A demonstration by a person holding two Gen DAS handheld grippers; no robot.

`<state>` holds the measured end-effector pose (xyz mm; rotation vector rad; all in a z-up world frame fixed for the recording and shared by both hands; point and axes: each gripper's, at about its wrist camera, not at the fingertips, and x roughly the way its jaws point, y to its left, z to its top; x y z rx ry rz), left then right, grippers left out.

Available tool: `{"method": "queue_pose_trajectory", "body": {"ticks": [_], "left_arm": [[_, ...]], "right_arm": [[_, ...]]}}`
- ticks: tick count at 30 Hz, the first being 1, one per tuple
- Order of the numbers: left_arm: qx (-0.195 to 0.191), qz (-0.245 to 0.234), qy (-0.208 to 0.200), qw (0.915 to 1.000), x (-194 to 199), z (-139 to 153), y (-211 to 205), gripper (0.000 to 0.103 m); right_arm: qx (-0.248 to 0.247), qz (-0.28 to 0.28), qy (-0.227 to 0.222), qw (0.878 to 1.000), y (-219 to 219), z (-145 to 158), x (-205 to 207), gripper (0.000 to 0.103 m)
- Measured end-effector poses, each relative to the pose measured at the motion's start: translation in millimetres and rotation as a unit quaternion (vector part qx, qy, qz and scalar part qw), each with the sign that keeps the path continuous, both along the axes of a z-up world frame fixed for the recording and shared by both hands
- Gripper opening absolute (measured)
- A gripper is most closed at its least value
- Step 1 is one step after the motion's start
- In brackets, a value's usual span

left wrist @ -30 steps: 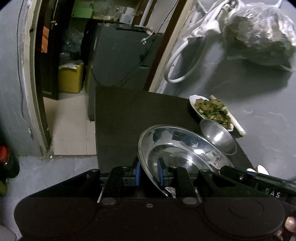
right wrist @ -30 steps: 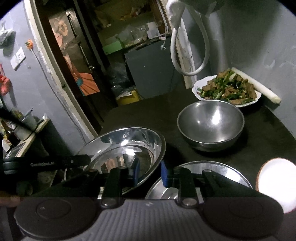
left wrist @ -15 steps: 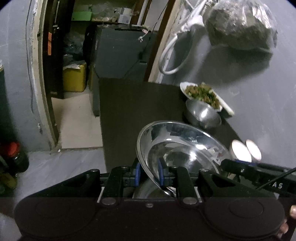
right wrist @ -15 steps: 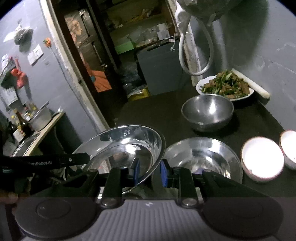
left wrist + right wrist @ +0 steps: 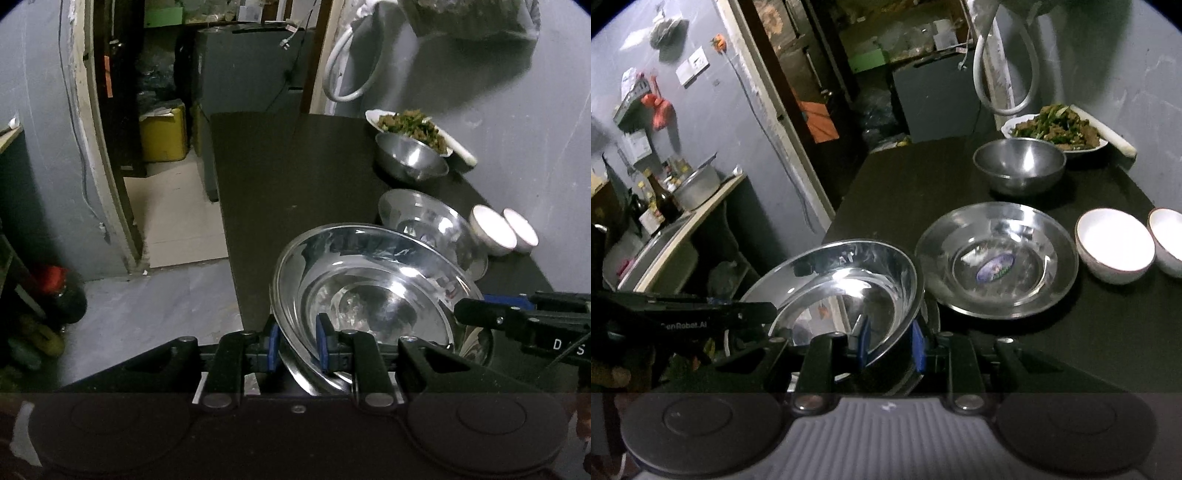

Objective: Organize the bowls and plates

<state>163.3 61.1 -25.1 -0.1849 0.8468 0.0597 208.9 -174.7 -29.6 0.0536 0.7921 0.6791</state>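
Both grippers hold one shiny steel plate (image 5: pixel 373 291) by opposite rims, above the near end of the black table (image 5: pixel 288 177). My left gripper (image 5: pixel 295 341) is shut on its near rim. My right gripper (image 5: pixel 890 341) is shut on the same plate (image 5: pixel 846 288), tilted. A second steel plate (image 5: pixel 997 258) lies on the table; it also shows in the left wrist view (image 5: pixel 432 225). A deep steel bowl (image 5: pixel 1019 164) stands farther back. Two white bowls (image 5: pixel 1115 245) sit at the right.
A white dish of cooked food (image 5: pixel 1056 129) stands at the far end by the grey wall. A doorway (image 5: pixel 162 122) with a yellow container opens to the left. A counter with a pot and bottles (image 5: pixel 683 188) is at the left.
Both grippers pulled back and up with the steel plate. The second plate, the deep bowl and two white bowls came fully into view.
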Motion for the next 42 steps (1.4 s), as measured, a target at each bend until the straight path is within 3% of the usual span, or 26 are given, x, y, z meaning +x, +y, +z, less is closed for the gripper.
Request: {"method": "queue_pose_trajectory", "body": {"ticks": [10, 24, 32, 36, 38, 42], "left_arm": [[0.043, -0.012, 0.039, 0.9982, 9.9, -14.8, -8.2, 0.024], [0.034, -0.002, 0.053, 0.9980, 12.6, -23.5, -6.4, 0.024], [0.029, 0.006, 0.052, 0.9982, 8.9, -25.4, -7.3, 0.025], [0.026, 0.018, 0.047, 0.9984, 5.2, -20.2, -5.1, 0.039], [0.023, 0.025, 0.040, 0.9986, 2.6, -15.8, -3.4, 0.053], [0.025, 0.035, 0.027, 0.9987, 2.4, -5.7, -3.2, 0.071]], "right_arm": [[-0.037, 0.014, -0.009, 0.999, 10.9, -9.1, -5.9, 0.027], [-0.053, 0.021, -0.013, 0.998, 14.6, -16.4, -13.0, 0.029], [-0.060, 0.023, -0.020, 0.998, 15.5, -17.4, -14.9, 0.035], [-0.060, 0.029, -0.032, 0.997, 16.6, -14.8, -17.9, 0.036], [-0.056, 0.029, -0.031, 0.998, 15.9, -14.6, -17.8, 0.044], [-0.044, 0.021, -0.034, 0.998, 9.6, -12.2, -18.2, 0.056]]}}
